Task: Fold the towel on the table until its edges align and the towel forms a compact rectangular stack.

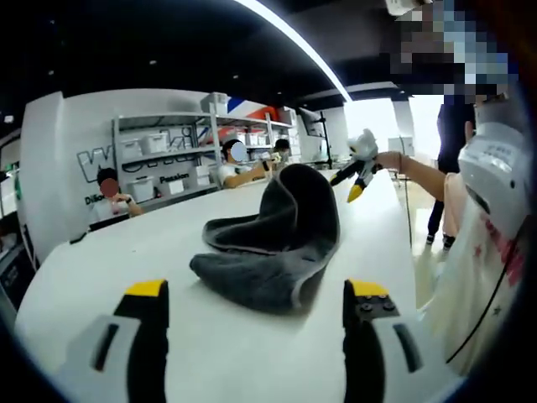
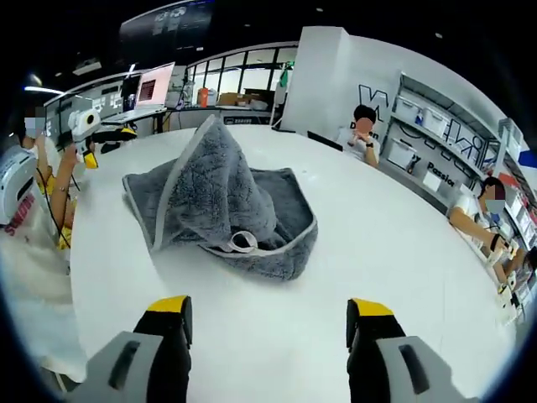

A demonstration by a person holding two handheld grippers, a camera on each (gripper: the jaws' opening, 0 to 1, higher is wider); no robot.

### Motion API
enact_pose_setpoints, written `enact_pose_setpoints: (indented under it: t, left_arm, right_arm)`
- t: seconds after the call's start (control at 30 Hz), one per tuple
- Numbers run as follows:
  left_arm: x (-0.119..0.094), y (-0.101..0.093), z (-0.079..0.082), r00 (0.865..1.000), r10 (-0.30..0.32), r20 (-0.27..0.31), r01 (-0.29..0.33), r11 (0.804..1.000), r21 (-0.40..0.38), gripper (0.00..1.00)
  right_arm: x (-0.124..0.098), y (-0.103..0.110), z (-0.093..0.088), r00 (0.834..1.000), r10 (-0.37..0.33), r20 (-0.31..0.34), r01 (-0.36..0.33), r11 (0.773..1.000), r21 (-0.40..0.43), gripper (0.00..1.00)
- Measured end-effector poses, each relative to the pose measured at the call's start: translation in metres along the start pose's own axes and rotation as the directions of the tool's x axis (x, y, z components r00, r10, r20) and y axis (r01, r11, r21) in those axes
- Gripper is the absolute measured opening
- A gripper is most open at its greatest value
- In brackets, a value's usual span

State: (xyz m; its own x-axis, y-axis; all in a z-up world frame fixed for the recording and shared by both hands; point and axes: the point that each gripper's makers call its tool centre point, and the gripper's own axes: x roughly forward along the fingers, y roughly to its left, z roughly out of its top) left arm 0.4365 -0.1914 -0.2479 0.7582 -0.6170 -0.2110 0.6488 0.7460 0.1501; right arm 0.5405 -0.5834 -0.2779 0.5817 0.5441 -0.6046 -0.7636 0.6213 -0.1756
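Grey towel [image 2: 222, 206] lies rumpled (one part peaked up) on the white worktop [image 2: 377, 243]; left tongs [image 1: 253, 298] and right tongs [image 2: 267, 312] gape empty.

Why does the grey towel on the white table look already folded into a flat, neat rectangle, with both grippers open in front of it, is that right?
Not quite. The grey towel lies bunched on the white table, one part peaking upward, not folded flat; the right gripper view shows this. The rest holds: the left gripper and right gripper are open and clear of it.
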Motion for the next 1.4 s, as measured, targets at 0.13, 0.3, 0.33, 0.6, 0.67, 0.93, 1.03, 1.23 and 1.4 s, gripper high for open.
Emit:
enact_pose_setpoints:
  t: [0.13, 0.3, 0.33, 0.6, 0.67, 0.93, 1.03, 1.23, 1.4]
  left_arm:
    - [0.001, 0.0, -0.002, 1.0, -0.004, -0.005, 0.004, 1.0, -0.003, 0.9]
    - [0.001, 0.001, -0.003, 1.0, -0.004, -0.008, 0.004, 1.0, -0.006, 0.9]
    - [0.001, 0.001, -0.002, 1.0, -0.004, -0.008, 0.004, 1.0, -0.006, 0.9]
    - [0.003, -0.001, -0.002, 1.0, -0.008, -0.008, 0.008, 1.0, -0.006, 0.9]
    - [0.004, -0.002, -0.002, 1.0, -0.011, -0.009, 0.011, 1.0, -0.006, 0.9]
    - [0.004, -0.004, 0.0, 1.0, -0.017, -0.009, 0.017, 1.0, 0.002, 0.9]
    - [0.005, -0.004, 0.0, 1.0, -0.02, -0.01, 0.02, 1.0, 0.003, 0.9]
    - [0.007, -0.004, -0.002, 1.0, -0.022, -0.013, 0.022, 1.0, 0.002, 0.9]
    - [0.007, -0.004, -0.003, 1.0, -0.022, -0.014, 0.022, 1.0, 0.0, 0.9]
  right_arm:
    - [-0.006, 0.002, -0.002, 1.0, -0.003, 0.005, 0.003, 1.0, 0.0, 0.83]
    - [-0.014, 0.002, -0.004, 1.0, -0.014, 0.021, 0.014, 1.0, 0.014, 0.87]
    - [-0.016, 0.002, -0.005, 1.0, -0.015, 0.022, 0.015, 1.0, 0.017, 0.88]
    - [-0.028, 0.001, -0.016, 0.999, -0.031, 0.024, 0.03, 0.999, 0.045, 0.92]
    - [-0.032, 0.002, -0.018, 0.999, -0.034, 0.026, 0.032, 0.998, 0.051, 0.93]
    - [-0.042, 0.004, -0.029, 0.999, -0.045, 0.018, 0.044, 0.997, 0.056, 0.99]
    - [-0.044, 0.002, -0.031, 0.998, -0.057, 0.024, 0.056, 0.997, 0.062, 0.99]
    - [-0.048, 0.001, -0.034, 0.998, -0.066, 0.022, 0.065, 0.996, 0.059, 1.0]
    - [-0.052, 0.002, -0.035, 0.997, -0.07, 0.02, 0.069, 0.996, 0.053, 1.0]
